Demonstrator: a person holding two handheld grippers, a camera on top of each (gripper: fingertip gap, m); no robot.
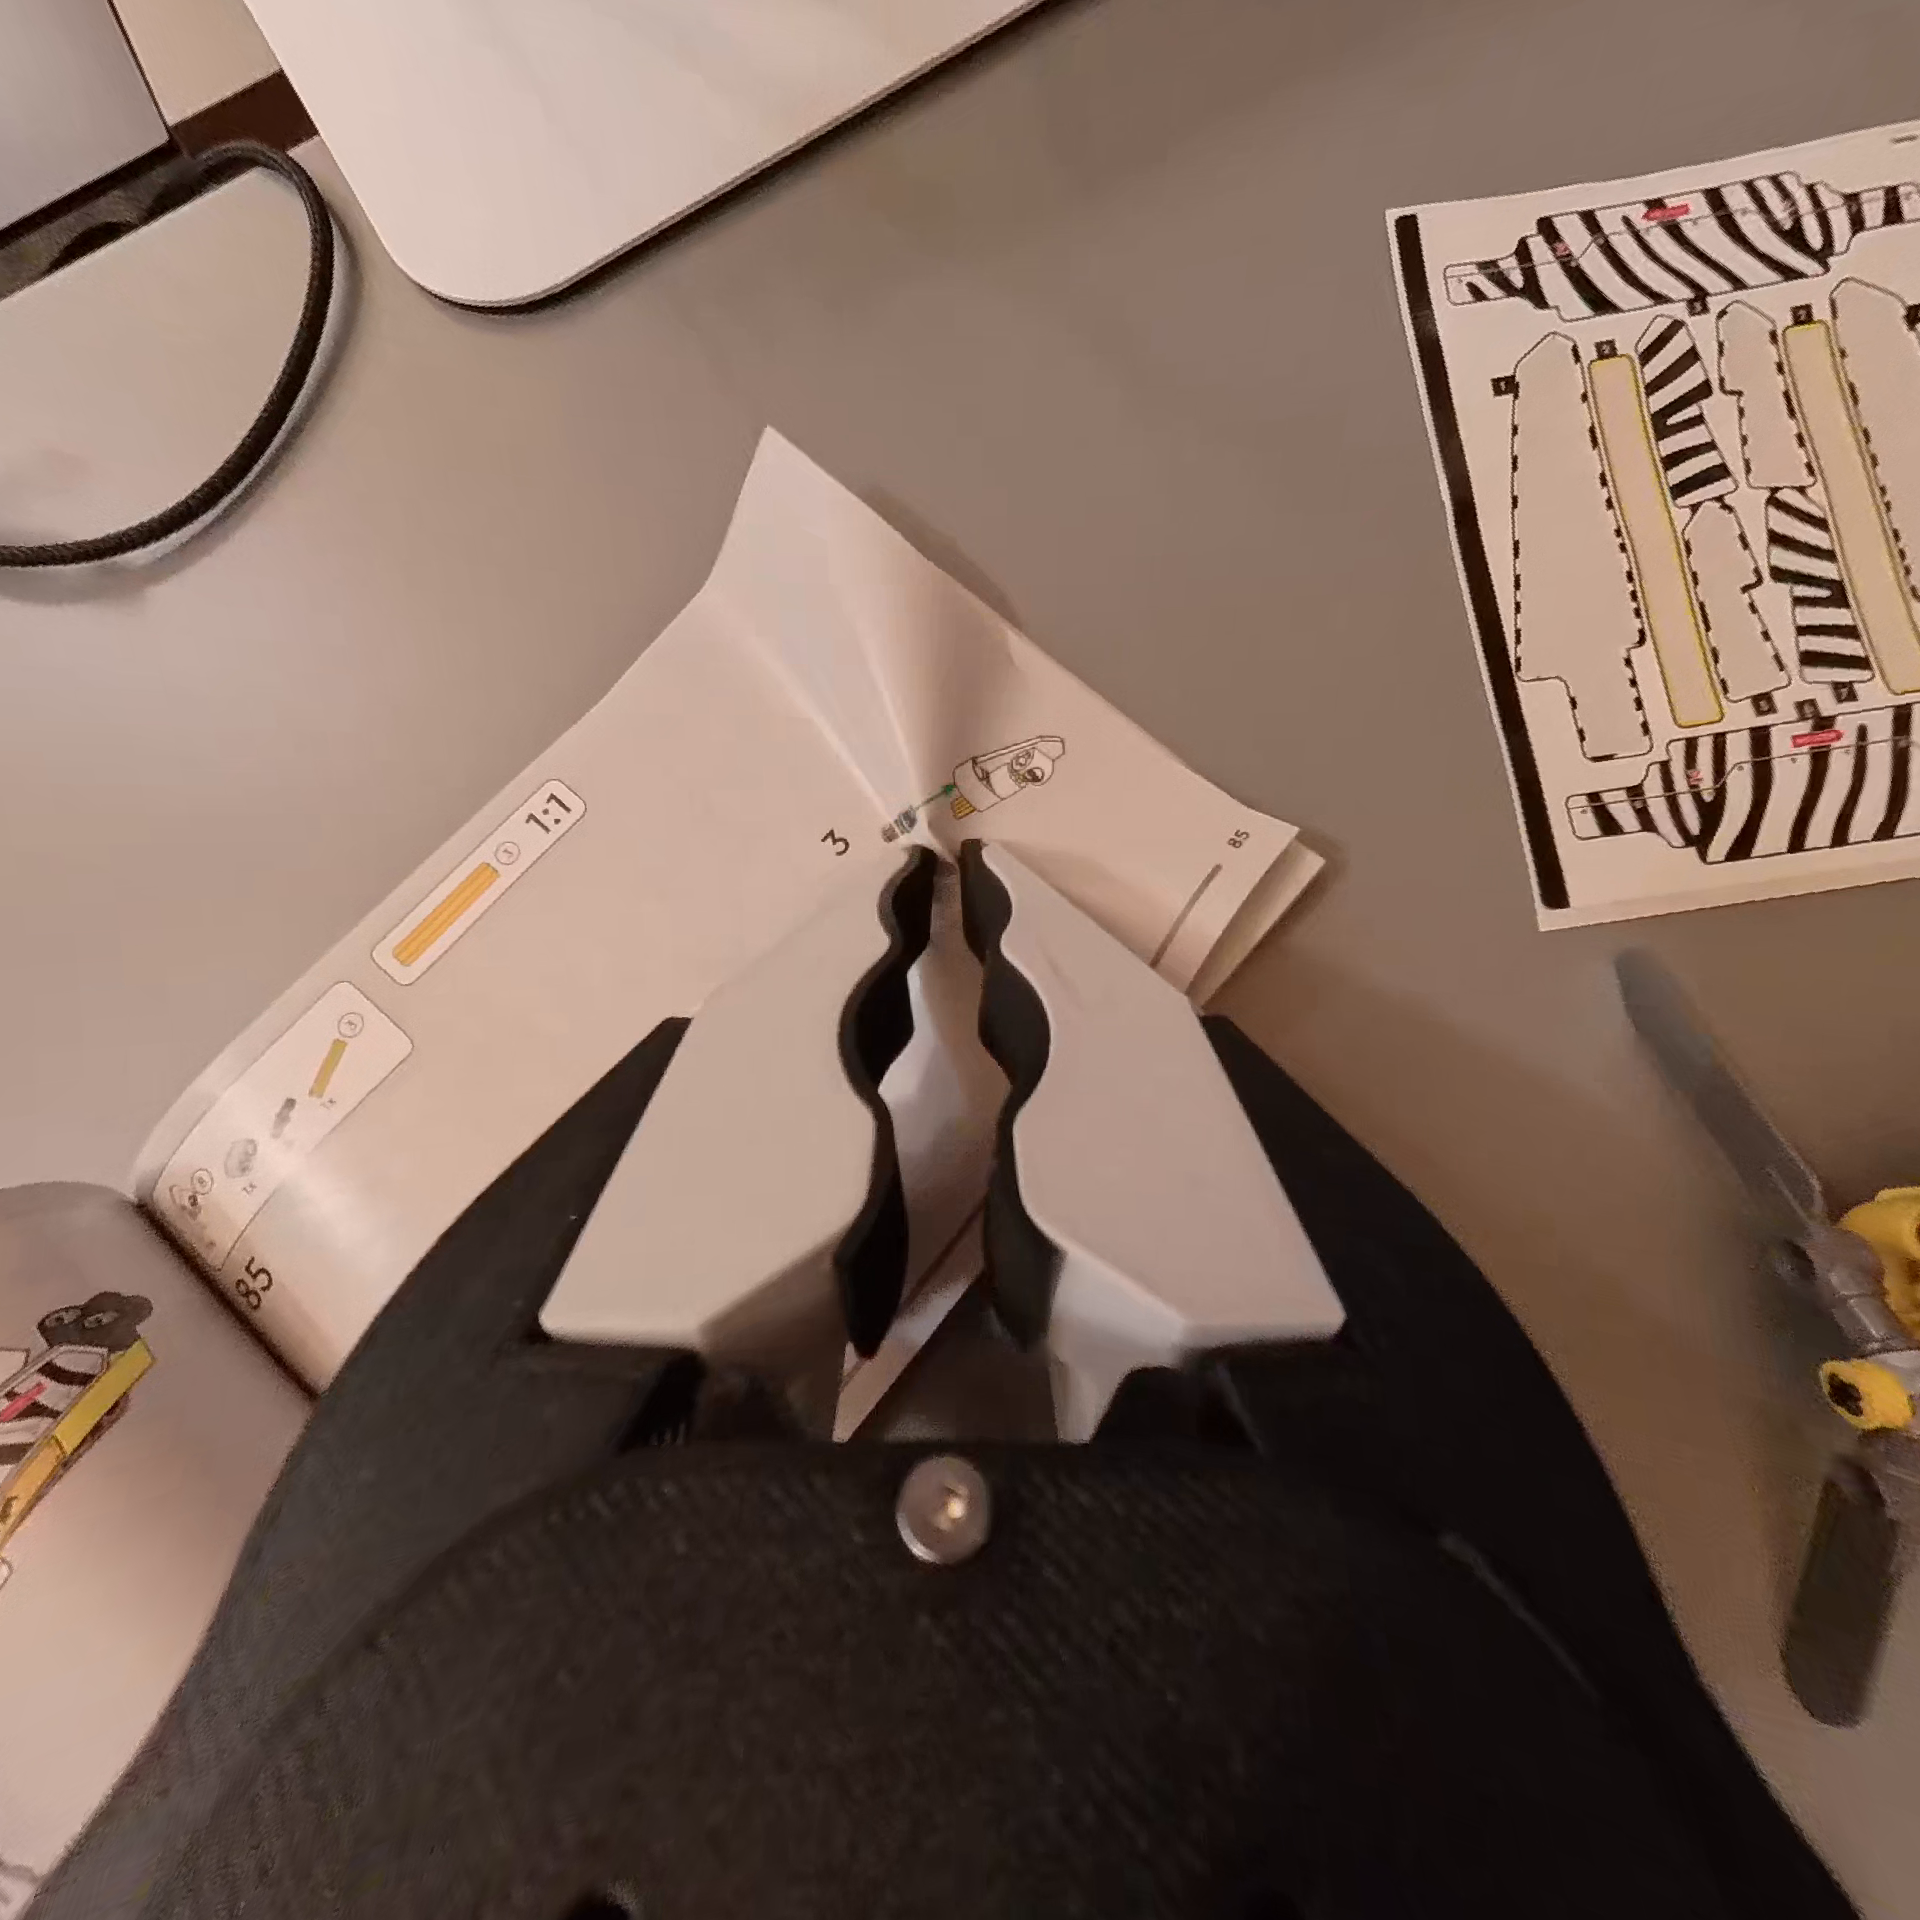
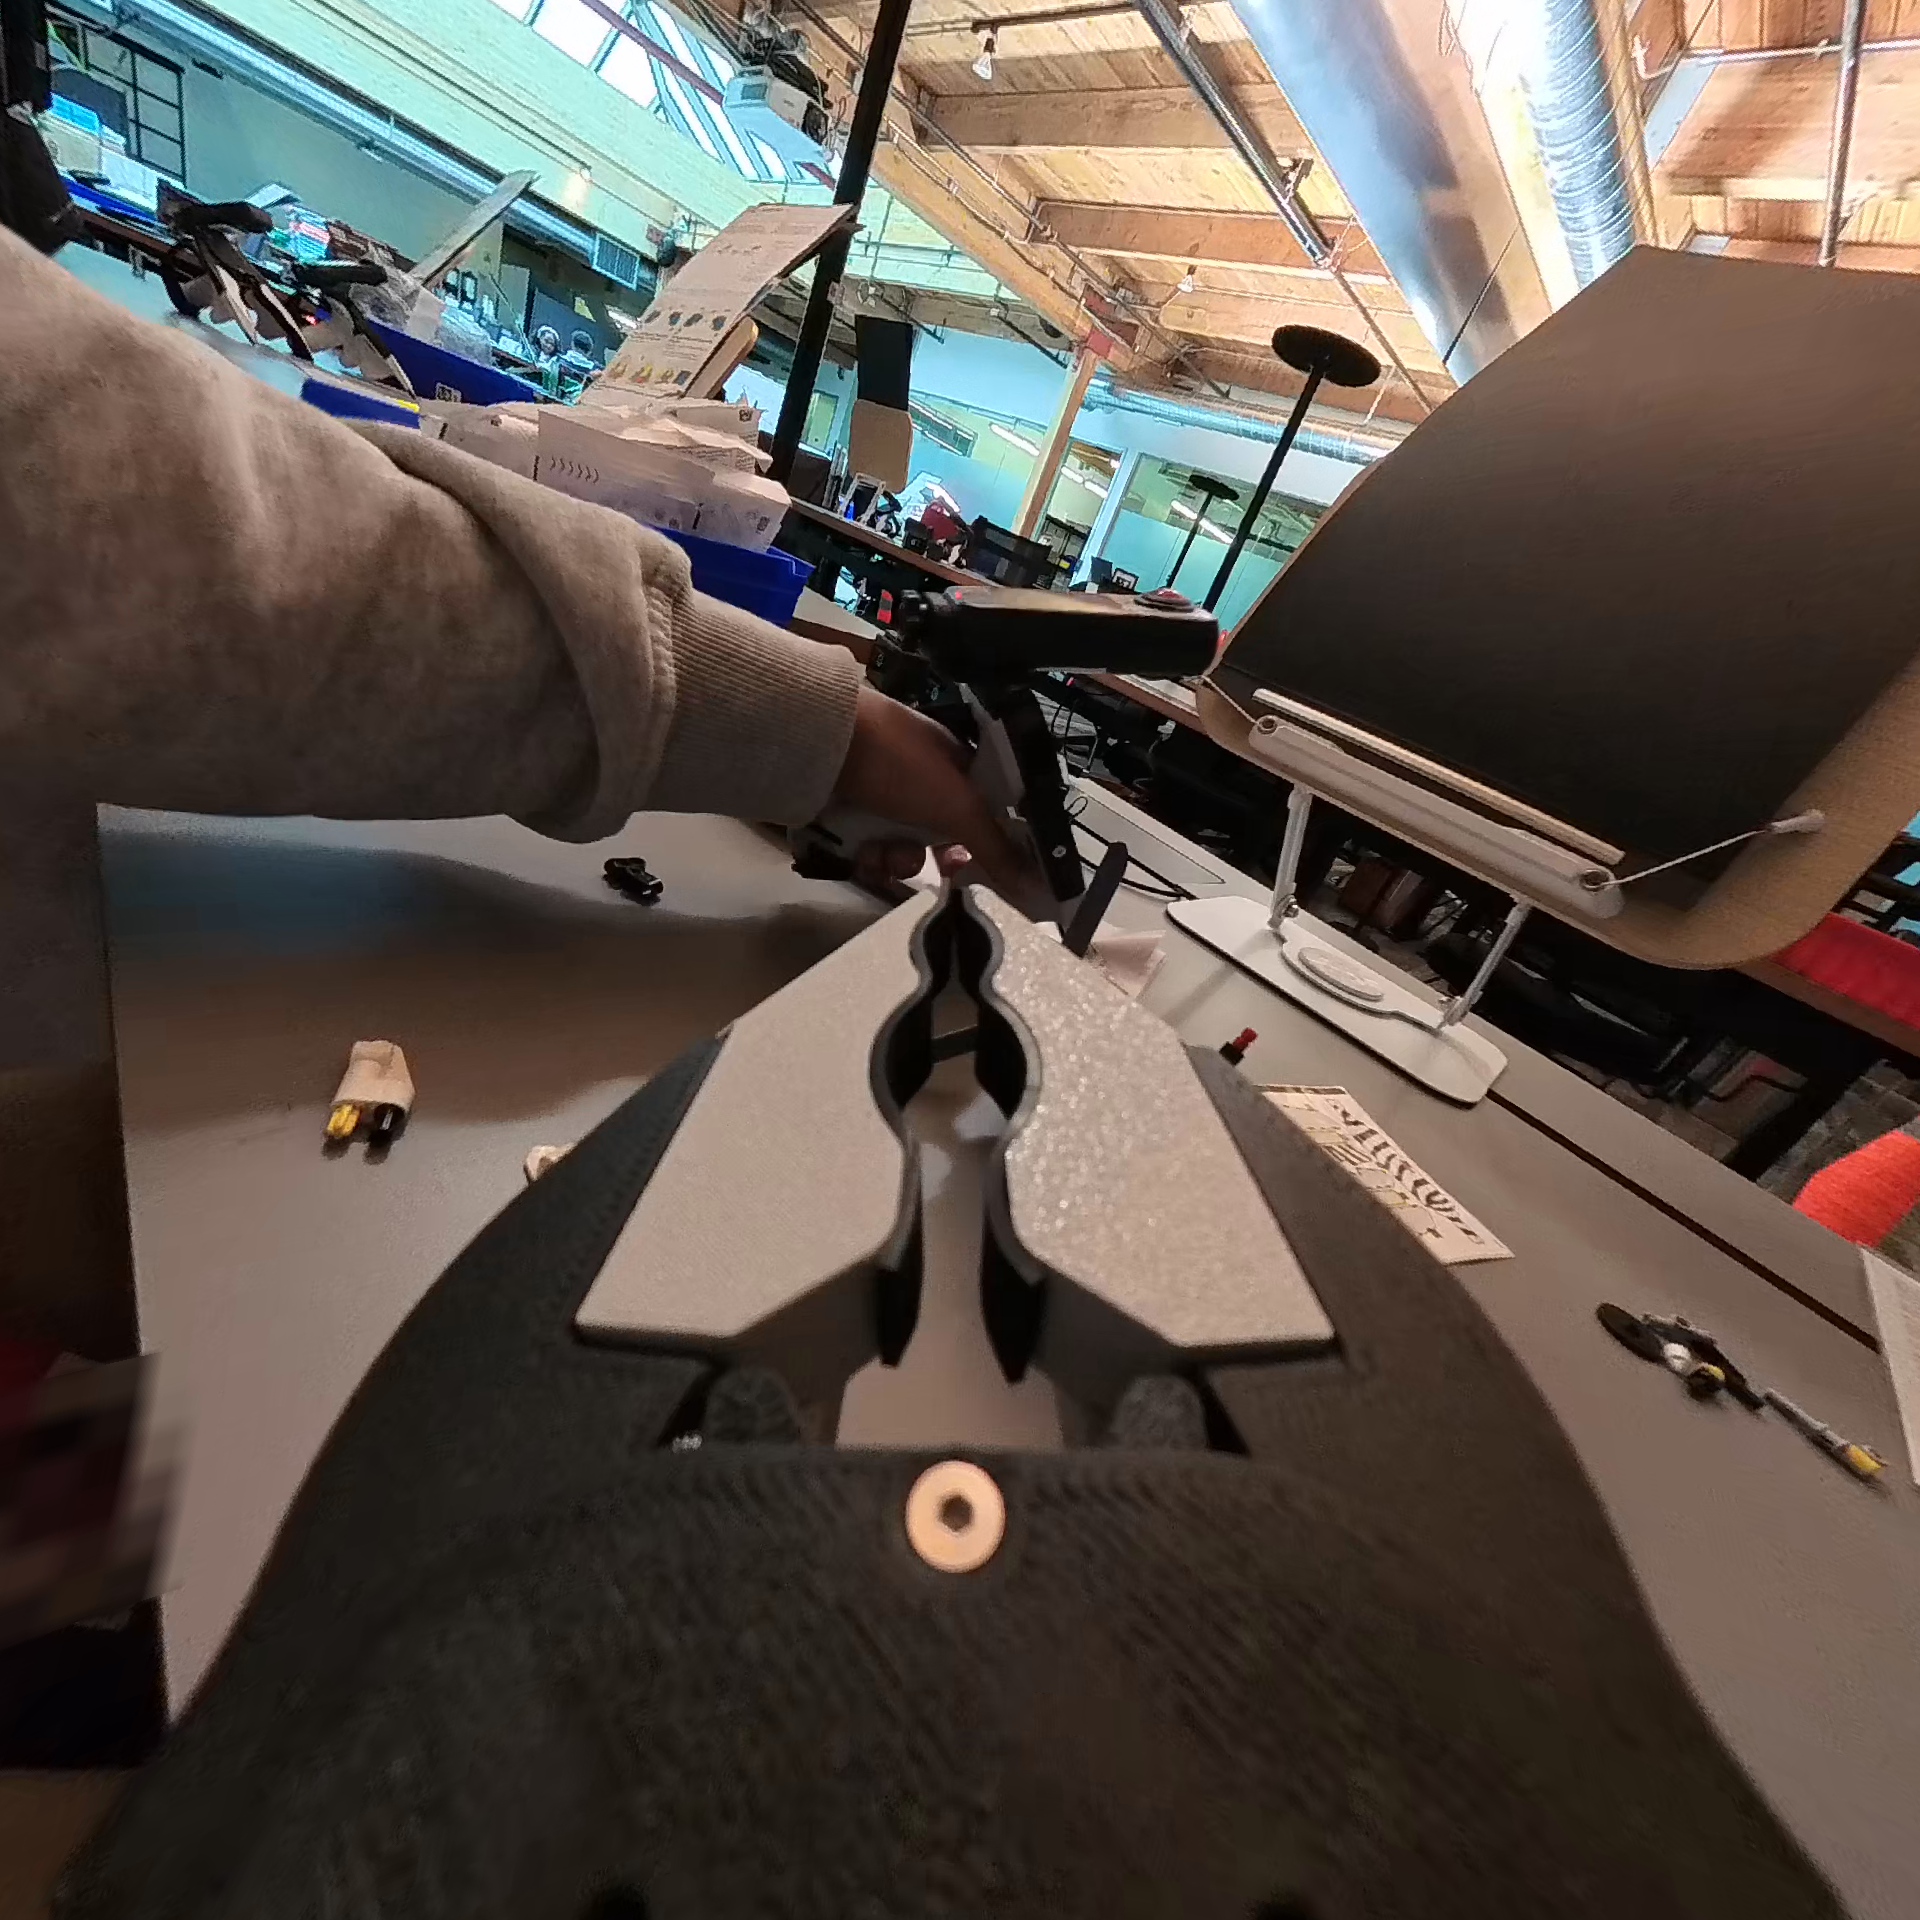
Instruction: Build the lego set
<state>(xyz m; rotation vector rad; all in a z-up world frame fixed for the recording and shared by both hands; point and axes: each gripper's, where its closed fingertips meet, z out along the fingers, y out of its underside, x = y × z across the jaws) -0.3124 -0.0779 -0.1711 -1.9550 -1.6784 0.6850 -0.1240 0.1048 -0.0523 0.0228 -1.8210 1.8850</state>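
My left gripper [image 1: 940, 857] is shut on a page of the open instruction booklet [image 1: 582, 883], and the paper creases and lifts around its tips. My right gripper [image 2: 961, 904] is shut and empty, held above the grey table. In the right wrist view the left gripper [image 2: 1086, 920] shows farther off, held by a hand in a grey sleeve [image 2: 312, 582]. A grey and yellow lego assembly [image 1: 1849, 1330] lies to the right of the booklet and also shows in the right wrist view [image 2: 1704, 1371]. A beige lego piece with yellow and black pins [image 2: 374, 1091] lies at the left.
A black-and-white striped sticker sheet [image 1: 1662, 520] lies at the right, also seen in the right wrist view [image 2: 1382, 1174]. A monitor stand base [image 1: 582, 125] and a black cable [image 1: 291, 343] sit at the back. A small black piece [image 2: 634, 878] lies under the sleeve. About 30 centimetres separates my left fingertips from my right.
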